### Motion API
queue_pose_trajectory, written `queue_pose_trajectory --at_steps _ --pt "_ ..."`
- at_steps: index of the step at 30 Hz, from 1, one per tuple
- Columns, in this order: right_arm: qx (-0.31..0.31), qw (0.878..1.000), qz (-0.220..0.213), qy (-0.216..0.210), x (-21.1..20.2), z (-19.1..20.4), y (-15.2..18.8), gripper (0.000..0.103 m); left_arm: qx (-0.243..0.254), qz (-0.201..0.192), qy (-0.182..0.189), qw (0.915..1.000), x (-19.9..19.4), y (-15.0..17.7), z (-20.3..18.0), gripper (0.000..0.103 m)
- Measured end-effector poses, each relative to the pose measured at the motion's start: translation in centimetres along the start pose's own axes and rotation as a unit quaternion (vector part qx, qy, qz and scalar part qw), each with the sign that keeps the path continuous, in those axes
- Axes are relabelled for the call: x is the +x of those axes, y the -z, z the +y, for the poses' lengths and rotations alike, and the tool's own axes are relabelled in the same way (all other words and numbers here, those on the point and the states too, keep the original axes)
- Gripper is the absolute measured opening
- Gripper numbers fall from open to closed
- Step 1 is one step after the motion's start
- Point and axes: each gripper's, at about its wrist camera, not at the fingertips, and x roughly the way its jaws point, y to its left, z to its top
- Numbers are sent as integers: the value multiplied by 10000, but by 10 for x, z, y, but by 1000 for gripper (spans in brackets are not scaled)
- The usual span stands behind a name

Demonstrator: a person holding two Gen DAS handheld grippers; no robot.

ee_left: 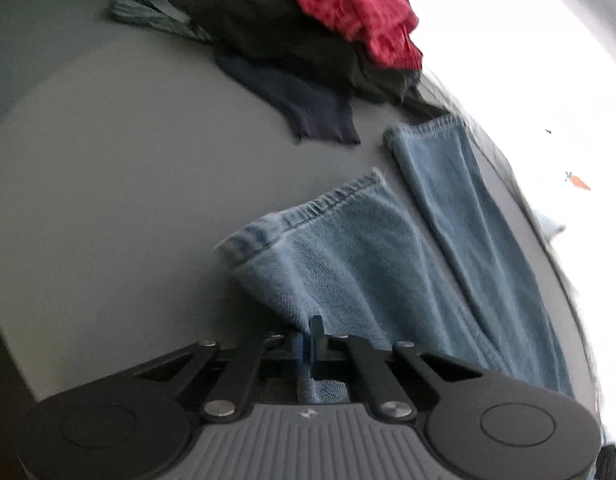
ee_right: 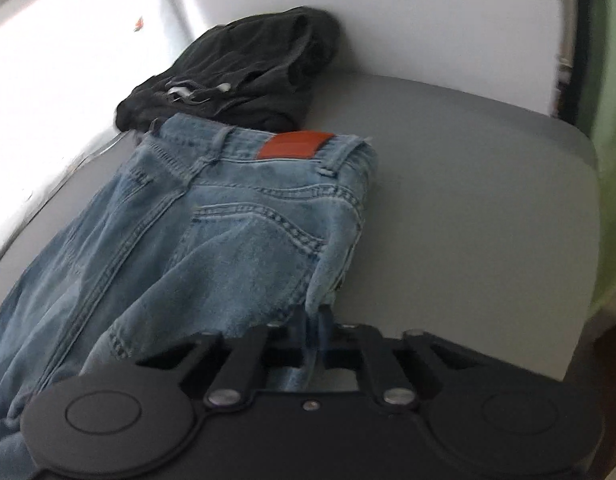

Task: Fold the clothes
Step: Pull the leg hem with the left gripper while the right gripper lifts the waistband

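Note:
A pair of light blue jeans lies on the grey table. In the left wrist view its two legs (ee_left: 388, 264) stretch away, hems at the far end. My left gripper (ee_left: 308, 344) is shut on the edge of the nearer leg. In the right wrist view the waist end of the jeans (ee_right: 236, 216) shows a back pocket and a brown leather patch (ee_right: 294, 145). My right gripper (ee_right: 314, 332) is shut on the denim's side edge below the pocket.
A pile of dark clothes (ee_left: 276, 40) with a red garment (ee_left: 356, 12) on top lies at the far side of the grey table (ee_left: 108, 184). A black garment (ee_right: 236, 68) lies beyond the jeans' waist. The table's edge (ee_right: 580, 184) runs at the right.

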Motion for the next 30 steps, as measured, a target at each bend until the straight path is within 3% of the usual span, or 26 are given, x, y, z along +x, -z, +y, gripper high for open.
queue_pose_trajectory --at_steps 5,8,12,14,16,17,18,21,23,25,26,27,30 --pt "105 9985 -106 -528 -44 -12 -33 4 8 -412 -92 9991 -72 1 -5 2" --pt "-247 9976 -221 -606 -63 -13 -45 4 40 -588 -371 9976 -102 9 4 2" --pt "-545 9976 285 -320 -29 -21 -29 5 -393 -191 -857 9954 -83 31 46 2" --pt "-535 9967 545 -265 -14 -25 -20 7 -551 -140 -929 9941 -77 41 56 2" --pt "-561 9967 560 -155 -11 -24 -16 22 -685 -95 -993 9927 -72 51 66 2" --pt "-576 9967 565 -99 -10 -23 -15 40 -595 -105 -981 9933 -73 49 65 2" --pt "-649 9966 501 -63 -10 -23 -13 47 -519 -115 -964 9939 -74 48 64 2" --pt "-830 9953 484 71 -3 -24 -11 48 -556 -115 -866 9946 -73 45 64 2" --pt "-583 9971 492 11 -2 -30 -12 50 -616 -76 -839 9945 -70 47 63 2" --pt "-405 9979 502 -51 -1 -33 -14 49 -697 -55 -810 9943 -67 48 67 2" --pt "-361 9980 508 -80 0 -33 -16 36 -738 -49 -792 9941 -65 48 68 2" --pt "-309 9978 541 -233 -3 -36 -16 4 -775 -71 -747 9942 -65 47 66 2" --pt "197 9966 425 -679 -13 -39 -26 4 -823 -236 -512 9950 -79 37 60 2"
